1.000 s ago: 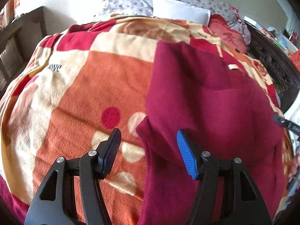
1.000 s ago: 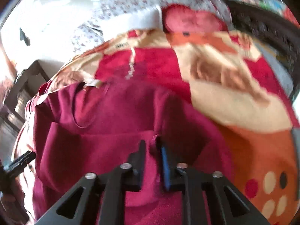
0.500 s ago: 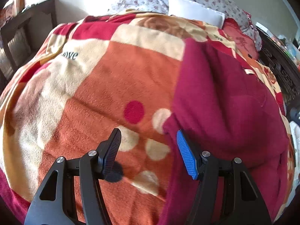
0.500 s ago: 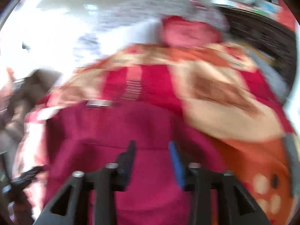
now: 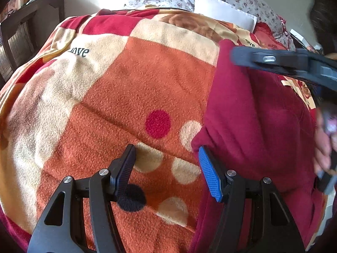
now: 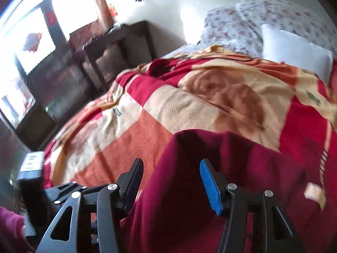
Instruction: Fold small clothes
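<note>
Released a moment ago, the maroon garment (image 5: 252,113) lies folded on the patterned blanket (image 5: 118,97), at three o'clock in the left wrist view. Left gripper (image 5: 166,170) hangs at six o'clock, jaws apart, nothing between them, its blue pad beside the cloth's edge. Right gripper (image 6: 170,181) has swung across to the garment's far corner; its jaws have just been opening and stand apart over the fabric, gripping nothing. Judging by this, one fold is laid. White pillow (image 5: 223,14) sits at twelve o'clock; nothing blocks the way.
</note>
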`<state>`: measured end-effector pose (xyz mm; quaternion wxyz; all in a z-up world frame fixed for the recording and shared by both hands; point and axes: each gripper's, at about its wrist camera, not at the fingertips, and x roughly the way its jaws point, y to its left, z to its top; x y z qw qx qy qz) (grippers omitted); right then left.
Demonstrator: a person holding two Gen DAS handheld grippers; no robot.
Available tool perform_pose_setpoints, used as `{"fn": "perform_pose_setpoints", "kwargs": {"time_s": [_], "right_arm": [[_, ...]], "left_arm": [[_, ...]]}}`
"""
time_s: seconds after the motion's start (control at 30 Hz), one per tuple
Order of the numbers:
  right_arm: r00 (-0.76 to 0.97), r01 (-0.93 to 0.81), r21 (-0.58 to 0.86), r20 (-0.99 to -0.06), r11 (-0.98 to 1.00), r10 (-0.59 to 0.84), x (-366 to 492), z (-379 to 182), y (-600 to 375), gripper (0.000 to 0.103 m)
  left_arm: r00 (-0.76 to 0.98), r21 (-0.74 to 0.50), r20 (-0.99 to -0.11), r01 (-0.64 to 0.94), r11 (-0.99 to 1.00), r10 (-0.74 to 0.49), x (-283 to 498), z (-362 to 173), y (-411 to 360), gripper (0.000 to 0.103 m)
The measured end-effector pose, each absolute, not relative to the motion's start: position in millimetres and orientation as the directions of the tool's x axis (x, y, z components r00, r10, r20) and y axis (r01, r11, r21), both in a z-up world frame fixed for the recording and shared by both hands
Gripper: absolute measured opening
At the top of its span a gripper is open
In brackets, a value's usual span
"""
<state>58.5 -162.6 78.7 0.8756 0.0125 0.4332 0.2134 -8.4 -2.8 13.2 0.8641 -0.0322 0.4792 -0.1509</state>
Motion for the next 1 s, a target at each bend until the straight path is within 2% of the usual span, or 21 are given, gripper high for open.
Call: {"fn": "perform_pose_setpoints", "kwargs": {"time_s": [0.07,0.13,0.17,0.3,0.43,0.53,0.6,0.73,0.87,1.0], "right_arm": [[0.497,-0.372,0.204,-0.78,0.906,0.379,70,65,-160,0.021],[0.495,-0.358,0.195,-0.789,0.913,0.363,75,60,-159,0.009],[0.506,-0.359,0.196,-0.781,0.912,0.367,77,62,-159,0.008],[0.574,-0.34,0.178,-0.739,0.923,0.354,90,76,-149,0.008],[0.566,-0.289,0.144,-0.772,0.946,0.29,110,51,-136,0.008],[0.565,-0.252,0.219,-0.758,0.943,0.326,102,55,-146,0.008],[0.555,-0.235,0.263,-0.754,0.936,0.352,89,66,-160,0.012],[0.617,-0.179,0.203,-0.739,0.963,0.271,32,94,-201,0.041],[0.622,-0.107,0.196,-0.752,0.975,0.22,-24,93,-244,0.041],[0.581,0.024,0.128,-0.809,0.991,0.091,-66,67,-271,0.041]], "left_arm": [[0.5,-0.198,-0.814,0.238,0.951,-0.295,-9,12,-3,0.062],[0.503,-0.203,-0.81,0.244,0.948,-0.303,-9,12,-1,0.062],[0.504,-0.208,-0.807,0.245,0.947,-0.308,-9,11,0,0.062],[0.516,-0.228,-0.795,0.236,0.945,-0.32,-11,11,4,0.062],[0.516,-0.214,-0.798,0.24,0.947,-0.311,-11,15,4,0.062],[0.528,-0.219,-0.789,0.236,0.947,-0.314,-12,23,10,0.062],[0.541,-0.228,-0.778,0.234,0.945,-0.321,-12,30,12,0.062],[0.57,-0.225,-0.747,0.268,0.937,-0.343,-12,48,4,0.062],[0.56,-0.222,-0.74,0.319,0.921,-0.372,-7,55,-22,0.062],[0.514,-0.19,-0.777,0.36,0.913,-0.364,-4,41,-51,0.062]]}}
